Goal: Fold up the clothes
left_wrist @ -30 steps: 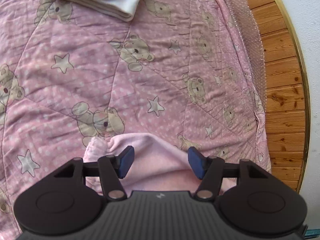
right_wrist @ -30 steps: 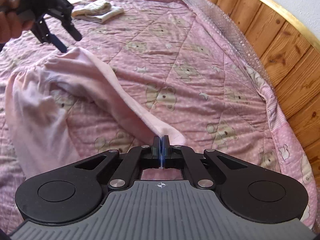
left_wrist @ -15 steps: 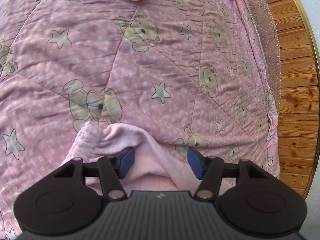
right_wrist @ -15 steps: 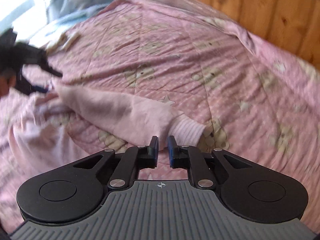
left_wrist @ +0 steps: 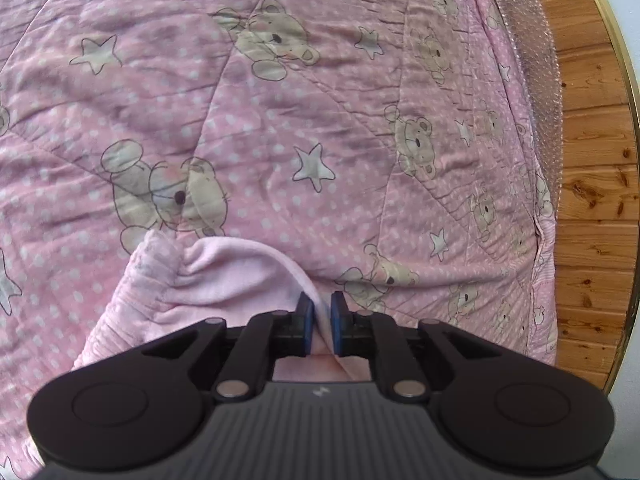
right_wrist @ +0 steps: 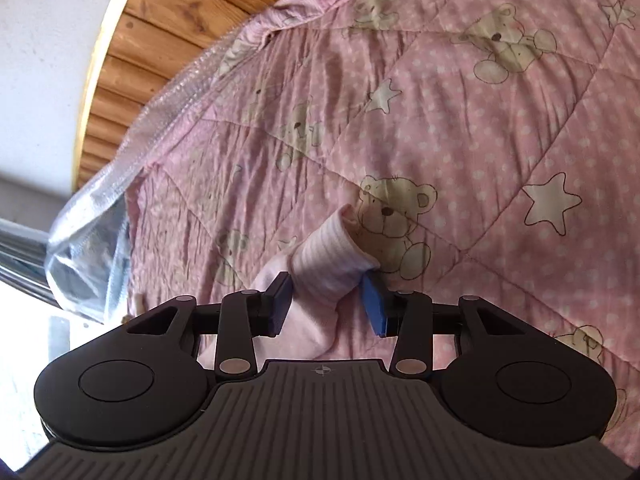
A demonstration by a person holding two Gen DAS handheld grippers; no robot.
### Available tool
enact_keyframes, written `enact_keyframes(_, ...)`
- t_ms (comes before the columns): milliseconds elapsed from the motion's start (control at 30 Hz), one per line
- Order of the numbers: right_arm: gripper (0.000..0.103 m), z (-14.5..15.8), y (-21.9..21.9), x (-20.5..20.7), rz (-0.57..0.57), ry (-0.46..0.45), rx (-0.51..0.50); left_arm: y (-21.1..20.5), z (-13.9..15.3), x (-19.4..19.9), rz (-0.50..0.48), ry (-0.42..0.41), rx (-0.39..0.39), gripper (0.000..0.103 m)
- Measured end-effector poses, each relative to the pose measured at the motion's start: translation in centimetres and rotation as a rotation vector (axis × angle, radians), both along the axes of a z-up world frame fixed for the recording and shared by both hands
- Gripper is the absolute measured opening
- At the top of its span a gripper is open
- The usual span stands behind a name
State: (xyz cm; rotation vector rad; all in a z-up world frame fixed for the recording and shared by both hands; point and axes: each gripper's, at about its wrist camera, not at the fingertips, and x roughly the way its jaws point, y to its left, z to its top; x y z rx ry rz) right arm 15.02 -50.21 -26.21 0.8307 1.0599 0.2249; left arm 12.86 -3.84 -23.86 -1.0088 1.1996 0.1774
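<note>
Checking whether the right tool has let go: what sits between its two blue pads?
In the right wrist view, the pink garment's striped cuff lies between the right tool's pads, which are opening and no longer pinch it.

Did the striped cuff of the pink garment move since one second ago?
Yes. The striped cuff, earlier pinched in the right gripper, now lies on the quilt beside a printed bear, between the opening jaws.

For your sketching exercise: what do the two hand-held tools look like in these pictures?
Both look alike. The left tool and right tool have matte black bodies, ribbed grey centre panels with a small emblem, round discs on each side, silver pivot pins and blue pads. No cables or sleeves show.
</note>
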Motion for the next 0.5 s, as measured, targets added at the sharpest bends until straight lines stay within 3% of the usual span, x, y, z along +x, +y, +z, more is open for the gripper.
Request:
enact_keyframes(33, 0.013, 0.2, 0.2, -0.1, 0.003, -0.006, 0.005, -0.2, 0.4, 0.0, -0.019, -0.013, 0.016, 0.002)
enact_keyframes(233, 0.013, 1.6, 0.7, -1.5, 0.008, -0.045, 0.044, -0.4, 2.0, -1.2, -0.039, -0.069, 0.031, 0.001)
enact_keyframes(300, 0.024, 1.2, 0.8, -2.0, -0.008, -0.024, 0.068, -0.4, 2.4, -1.4, -0.043, -0.078, 0.030, 0.001)
enact_keyframes(367, 0.046, 0.4, 1.0, -2.5, -0.024, 0.004, 0.092, -0.5, 2.8, -1.6, -0.055, -0.086, 0.036, 0.001)
enact_keyframes(433, 0.048, -0.2, 1.4, -2.6, -0.031, 0.016, 0.089, -0.7, 3.0, -1.6, -0.067, -0.091, 0.039, 0.001)
enact_keyframes(500, 0.038, -0.3, 1.8, -2.7, -0.036, 0.005, 0.064, -0.8, 3.1, -1.5, -0.080, -0.095, 0.044, 0.001)
